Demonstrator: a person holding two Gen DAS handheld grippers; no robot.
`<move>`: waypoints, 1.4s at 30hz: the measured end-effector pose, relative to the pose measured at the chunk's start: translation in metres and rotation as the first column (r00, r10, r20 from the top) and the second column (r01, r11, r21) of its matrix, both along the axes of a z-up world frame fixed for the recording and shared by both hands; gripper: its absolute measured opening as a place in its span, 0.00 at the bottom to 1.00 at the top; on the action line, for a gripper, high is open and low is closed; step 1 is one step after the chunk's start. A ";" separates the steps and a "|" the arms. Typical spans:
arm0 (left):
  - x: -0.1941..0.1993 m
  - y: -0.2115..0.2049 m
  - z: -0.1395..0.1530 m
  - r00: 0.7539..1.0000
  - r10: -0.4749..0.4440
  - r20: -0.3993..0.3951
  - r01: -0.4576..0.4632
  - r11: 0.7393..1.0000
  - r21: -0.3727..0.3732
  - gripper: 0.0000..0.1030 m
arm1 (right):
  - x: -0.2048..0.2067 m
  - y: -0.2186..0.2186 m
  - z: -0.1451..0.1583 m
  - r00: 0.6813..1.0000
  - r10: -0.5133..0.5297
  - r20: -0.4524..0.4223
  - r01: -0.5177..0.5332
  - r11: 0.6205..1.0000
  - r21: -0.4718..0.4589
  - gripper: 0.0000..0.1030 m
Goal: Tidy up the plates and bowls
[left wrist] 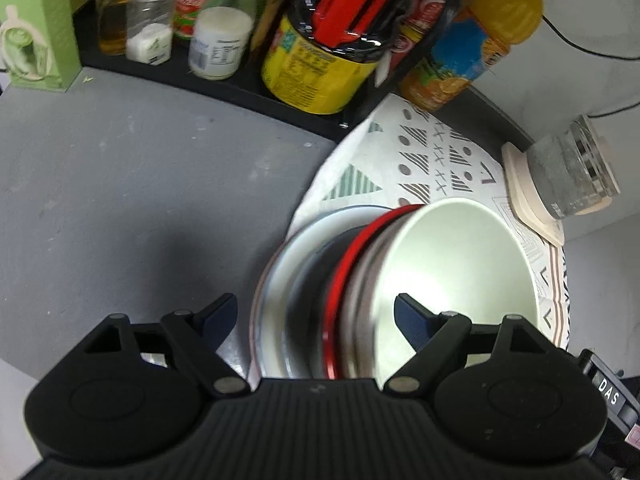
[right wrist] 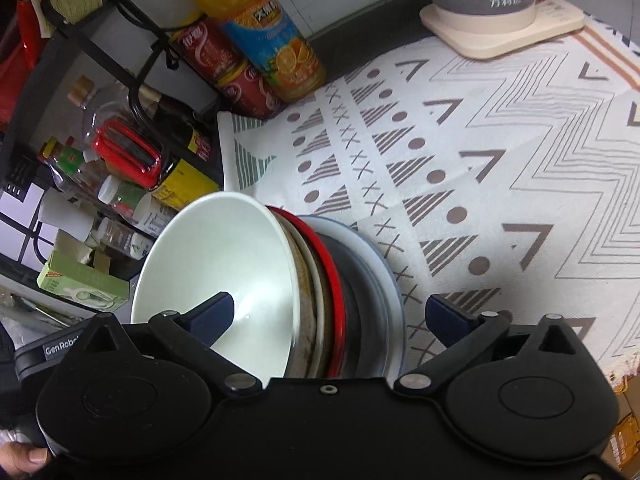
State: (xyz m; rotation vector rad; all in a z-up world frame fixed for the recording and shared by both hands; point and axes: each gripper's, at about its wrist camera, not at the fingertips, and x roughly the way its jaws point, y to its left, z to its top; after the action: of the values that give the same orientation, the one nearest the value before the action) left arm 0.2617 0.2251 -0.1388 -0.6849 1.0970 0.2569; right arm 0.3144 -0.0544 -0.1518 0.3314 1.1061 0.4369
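Left wrist view: both grippers, left gripper [left wrist: 316, 314] and right gripper [right wrist: 330, 314], stand wide-jawed, holding nothing, straddling the nested stack under the pale-green bowl [left wrist: 456, 264]; stacking looks done, next withdraw clear.

- A grey countertop [left wrist: 132, 184] is filling the left half of the left wrist frame; a patterned cloth [left wrist: 424, 160] is lying over it at centre right
- A stack of plates and bowls [left wrist: 360, 280] is sitting on the cloth, lower centre
- A kettle base [right wrist: 500, 28] is resting on the cloth, upper right of the right wrist frame
- A black rack [left wrist: 224, 80] of bottles and jars is standing along the top; a green carton [left wrist: 36, 28] is sitting upper left
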 end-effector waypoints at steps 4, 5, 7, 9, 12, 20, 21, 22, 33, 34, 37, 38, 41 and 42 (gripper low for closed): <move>0.004 -0.010 0.007 0.999 -0.034 0.006 0.034 0.999 0.035 0.82 | -0.001 -0.005 0.007 1.000 0.001 0.029 -0.001 1.000 -0.011 1.00; 0.004 -0.012 0.009 0.999 -0.040 0.008 0.040 0.998 0.043 0.82 | -0.001 -0.007 0.008 0.999 -0.002 0.036 0.002 1.000 -0.011 1.00; 0.003 -0.016 0.012 0.999 -0.052 0.012 0.051 0.997 0.054 0.82 | -0.001 -0.012 0.012 0.999 -0.012 0.048 0.013 1.000 -0.016 1.00; 0.001 -0.018 0.016 0.998 -0.062 0.020 0.060 0.995 0.075 0.82 | -0.002 -0.019 0.017 0.998 -0.023 0.056 0.024 1.000 -0.020 1.00; -0.007 -0.021 0.026 0.997 -0.067 0.045 0.061 0.992 0.113 0.82 | -0.006 -0.039 0.033 0.995 -0.055 0.081 0.054 0.998 0.012 1.00; -0.024 -0.038 0.053 0.992 -0.078 0.099 0.058 0.980 0.191 0.87 | -0.026 -0.096 0.067 0.974 -0.082 0.212 0.091 0.995 -0.037 1.00; -0.025 -0.041 0.058 0.991 -0.078 0.110 0.055 0.978 0.200 0.87 | -0.029 -0.103 0.070 0.970 -0.090 0.227 0.103 0.994 -0.047 1.00; -0.027 -0.046 0.061 0.990 -0.075 0.123 0.049 0.977 0.208 0.88 | -0.032 -0.110 0.073 0.966 -0.097 0.241 0.113 0.992 -0.056 1.00; -0.054 -0.097 0.093 0.977 -0.103 0.187 0.053 0.965 0.256 0.99 | -0.067 -0.162 0.100 0.926 -0.125 0.357 0.180 0.976 -0.124 1.00; -0.057 -0.101 0.094 0.977 -0.100 0.190 0.050 0.967 0.251 1.00 | -0.071 -0.164 0.102 0.923 -0.120 0.364 0.180 0.974 -0.136 1.00; -0.068 -0.114 0.102 0.972 -0.108 0.210 0.054 0.967 0.249 1.00 | -0.082 -0.167 0.109 0.917 -0.100 0.385 0.172 0.973 -0.156 1.00; -0.071 -0.119 0.105 0.969 -0.119 0.218 0.061 0.965 0.256 1.00 | -0.086 -0.168 0.112 0.913 -0.095 0.398 0.170 0.973 -0.158 1.00; -0.085 -0.134 0.115 0.957 -0.148 0.248 0.077 0.958 0.278 1.00 | -0.099 -0.169 0.120 0.896 -0.088 0.436 0.174 0.972 -0.160 1.00; -0.089 -0.139 0.117 0.955 -0.153 0.255 0.079 0.957 0.281 1.00 | -0.104 -0.171 0.122 0.890 -0.088 0.448 0.177 0.971 -0.159 1.00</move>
State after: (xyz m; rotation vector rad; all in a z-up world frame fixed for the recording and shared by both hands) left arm 0.1725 0.0864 -0.0218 -0.3967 0.8135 0.1962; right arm 0.2100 -0.2252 -0.0298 0.1221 0.6705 0.2582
